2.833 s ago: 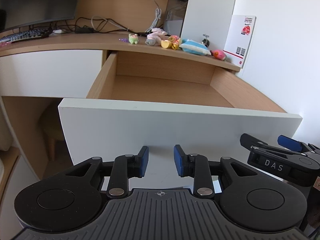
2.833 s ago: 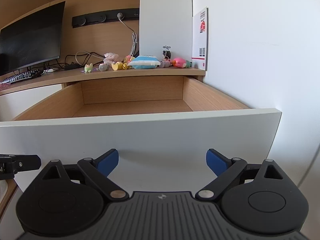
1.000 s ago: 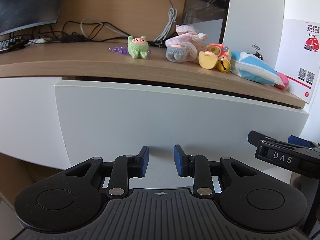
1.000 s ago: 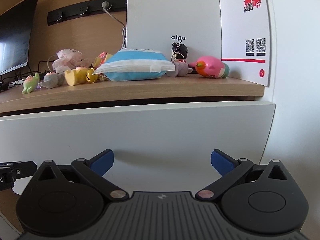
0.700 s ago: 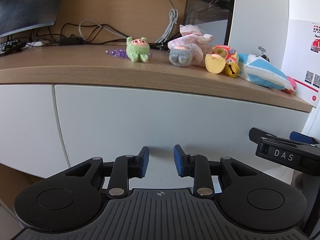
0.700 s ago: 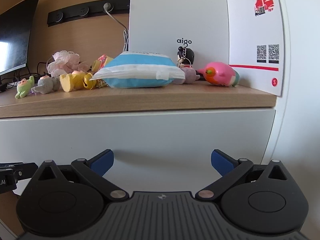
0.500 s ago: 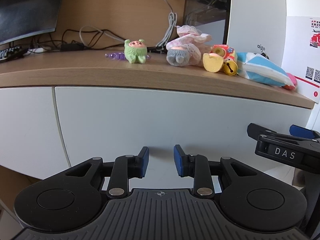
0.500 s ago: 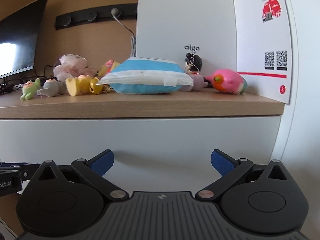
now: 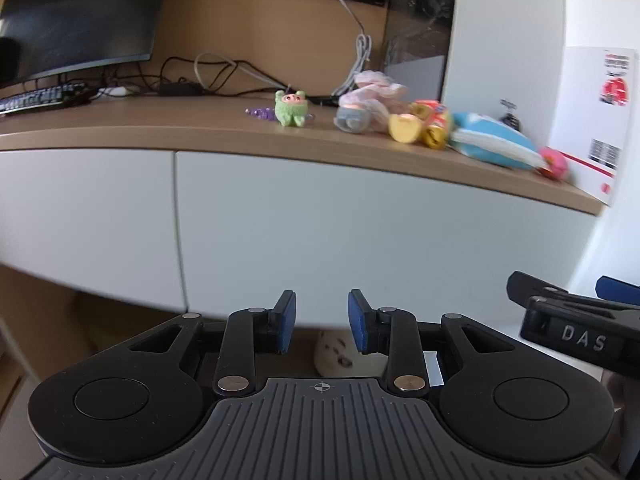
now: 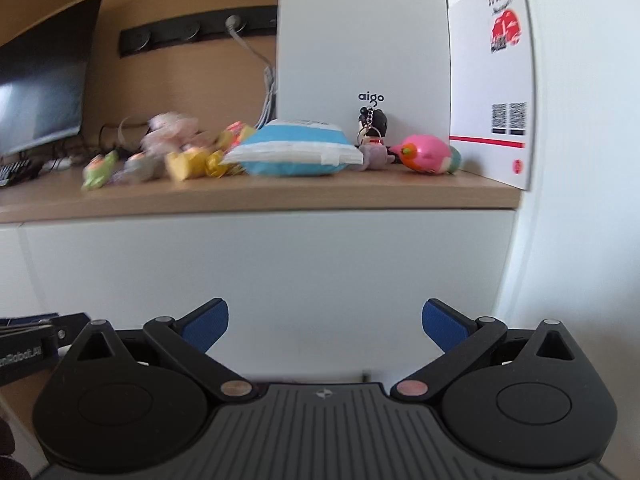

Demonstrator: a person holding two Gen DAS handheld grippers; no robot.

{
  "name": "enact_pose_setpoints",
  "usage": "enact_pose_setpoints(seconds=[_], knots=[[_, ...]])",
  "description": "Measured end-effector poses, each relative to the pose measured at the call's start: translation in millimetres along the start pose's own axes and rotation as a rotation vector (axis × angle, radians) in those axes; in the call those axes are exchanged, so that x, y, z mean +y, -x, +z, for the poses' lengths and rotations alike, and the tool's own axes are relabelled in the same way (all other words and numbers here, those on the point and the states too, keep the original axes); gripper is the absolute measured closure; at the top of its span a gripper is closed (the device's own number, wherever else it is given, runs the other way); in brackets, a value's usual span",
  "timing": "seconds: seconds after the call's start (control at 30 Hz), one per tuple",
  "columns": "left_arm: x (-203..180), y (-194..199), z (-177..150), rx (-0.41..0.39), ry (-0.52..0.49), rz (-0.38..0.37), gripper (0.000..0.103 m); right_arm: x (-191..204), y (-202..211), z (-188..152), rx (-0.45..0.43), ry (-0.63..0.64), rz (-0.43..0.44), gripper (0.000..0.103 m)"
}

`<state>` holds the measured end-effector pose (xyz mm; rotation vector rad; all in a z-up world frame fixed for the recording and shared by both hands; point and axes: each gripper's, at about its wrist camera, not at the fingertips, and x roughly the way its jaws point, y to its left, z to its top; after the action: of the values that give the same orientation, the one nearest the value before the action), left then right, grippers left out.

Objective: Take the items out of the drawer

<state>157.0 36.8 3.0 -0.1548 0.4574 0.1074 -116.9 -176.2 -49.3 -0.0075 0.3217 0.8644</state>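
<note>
The white drawer front (image 9: 360,232) (image 10: 260,264) sits flush under the wooden desktop (image 9: 160,128), so its inside is hidden. On the desktop lies a row of small items: a green plush (image 9: 291,108), a grey-and-pink plush (image 9: 356,114), a yellow toy (image 9: 405,128), a blue-and-white pack (image 10: 294,152) and a pink toy (image 10: 426,155). My left gripper (image 9: 322,322) hangs before the drawer's lower edge, jaws a narrow gap apart and empty. To its right, my right gripper (image 10: 325,326) faces the drawer front, wide open and empty.
A monitor (image 9: 76,20) and keyboard (image 9: 36,98) stand far left, with cables behind the toys. A tall white panel (image 10: 360,48) and a printed card with QR codes (image 10: 492,80) close off the right end. A pale round object (image 9: 334,354) lies under the desk.
The drawer, open and empty 2.8 s ago, now stands shut. Since half a second ago both grippers have drawn back a little from its front; their openings are unchanged.
</note>
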Motion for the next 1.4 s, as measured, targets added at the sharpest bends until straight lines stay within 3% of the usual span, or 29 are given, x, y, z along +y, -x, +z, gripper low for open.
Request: enact_pose_setpoints(seconds=[0.3,0.47,0.67,1.4], knots=[[-25.7,98.8,-2.7,-0.006,-0.051,-0.004,0.071,-10.3,103.8,-7.3,0.036,0.023,-0.033,0.000],[-38.7,124.2,-27.2,0.063,-0.116,-0.034,0.071,-21.9,137.5,-19.5,0.067,-0.013,-0.044,0.000],[-37.7,137.8,-45.7,0.101,-0.103,-0.039,0.071,-28.1,157.5,-36.9,0.102,-0.027,-0.052,0.000],[-28.5,148.3,-40.2,0.088,-0.076,-0.020,0.071,-24.0,168.3,-41.8,0.111,-0.016,-0.057,0.000]])
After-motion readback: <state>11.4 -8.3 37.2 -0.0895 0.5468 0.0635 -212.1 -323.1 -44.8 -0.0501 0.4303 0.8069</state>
